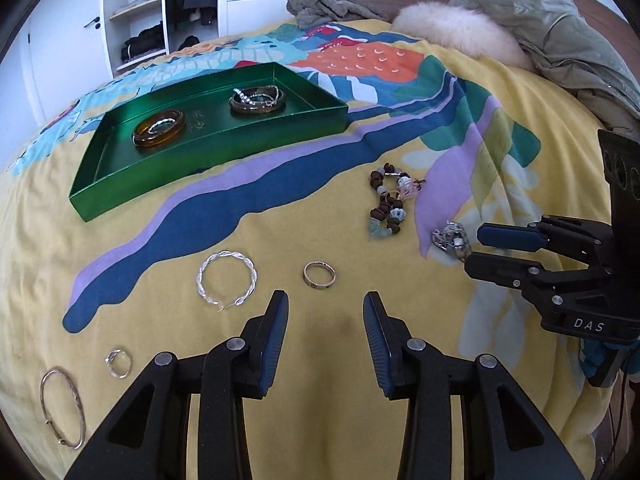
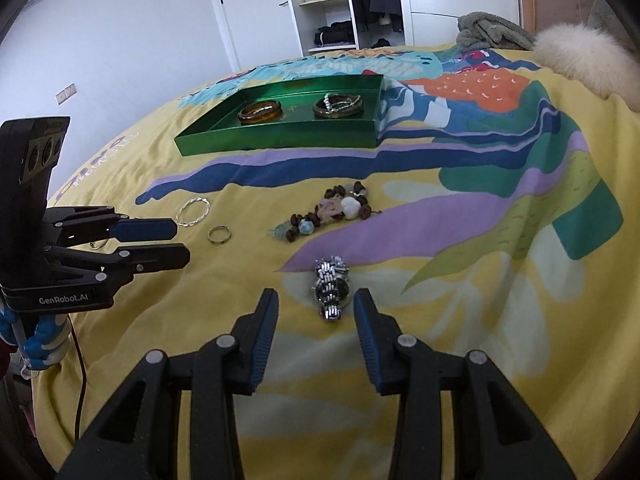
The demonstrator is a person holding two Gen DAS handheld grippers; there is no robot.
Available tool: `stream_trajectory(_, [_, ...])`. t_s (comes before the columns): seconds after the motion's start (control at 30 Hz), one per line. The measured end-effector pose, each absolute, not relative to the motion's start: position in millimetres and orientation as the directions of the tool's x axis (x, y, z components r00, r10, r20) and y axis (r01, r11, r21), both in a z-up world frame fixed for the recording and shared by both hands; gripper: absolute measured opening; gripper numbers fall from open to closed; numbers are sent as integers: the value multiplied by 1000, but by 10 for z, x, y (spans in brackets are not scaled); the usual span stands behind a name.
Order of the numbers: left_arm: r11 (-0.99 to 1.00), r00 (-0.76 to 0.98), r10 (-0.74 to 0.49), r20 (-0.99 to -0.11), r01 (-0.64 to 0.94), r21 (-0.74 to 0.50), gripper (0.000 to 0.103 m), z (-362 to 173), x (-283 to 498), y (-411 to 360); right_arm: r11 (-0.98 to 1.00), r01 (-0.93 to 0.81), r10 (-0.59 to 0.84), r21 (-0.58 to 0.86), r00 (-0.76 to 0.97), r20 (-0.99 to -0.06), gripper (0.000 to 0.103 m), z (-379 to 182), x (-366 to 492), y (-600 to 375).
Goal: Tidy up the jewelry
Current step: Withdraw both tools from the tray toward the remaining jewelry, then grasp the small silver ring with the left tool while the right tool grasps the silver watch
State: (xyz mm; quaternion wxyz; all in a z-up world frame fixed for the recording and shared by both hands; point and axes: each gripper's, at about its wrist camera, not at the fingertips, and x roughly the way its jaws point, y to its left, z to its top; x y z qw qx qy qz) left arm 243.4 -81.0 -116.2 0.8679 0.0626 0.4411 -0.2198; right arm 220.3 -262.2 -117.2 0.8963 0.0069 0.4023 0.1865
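Note:
A green tray (image 1: 224,148) (image 2: 280,136) lies on the bed and holds an amber bangle (image 1: 159,133) (image 2: 260,112) and a dark bangle with chains (image 1: 258,100) (image 2: 338,105). Loose on the bedspread lie a twisted silver hoop (image 1: 227,277) (image 2: 193,211), a gold ring (image 1: 319,275) (image 2: 219,234), a bead bracelet (image 1: 390,202) (image 2: 328,212), a metal watch (image 1: 451,239) (image 2: 331,290), a small ring (image 1: 119,363) and a thin bangle (image 1: 62,407). My left gripper (image 1: 325,304) (image 2: 182,242) is open and empty just short of the gold ring. My right gripper (image 2: 315,302) (image 1: 472,245) is open, its tips either side of the watch.
The bed has a yellow patterned cover (image 1: 320,360). A grey jacket with a fur collar (image 1: 452,32) and a grey sweater (image 1: 332,8) lie at the head. An open wardrobe (image 1: 152,12) stands beyond the bed.

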Motion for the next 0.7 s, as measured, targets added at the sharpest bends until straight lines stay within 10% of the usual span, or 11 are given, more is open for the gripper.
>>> stream_trajectory(0.7, [887,513,-269,-815,462,-2,20,-1401,2622,-1035,944,-298,299,142,591,-750,24,-1350,2485,-2581])
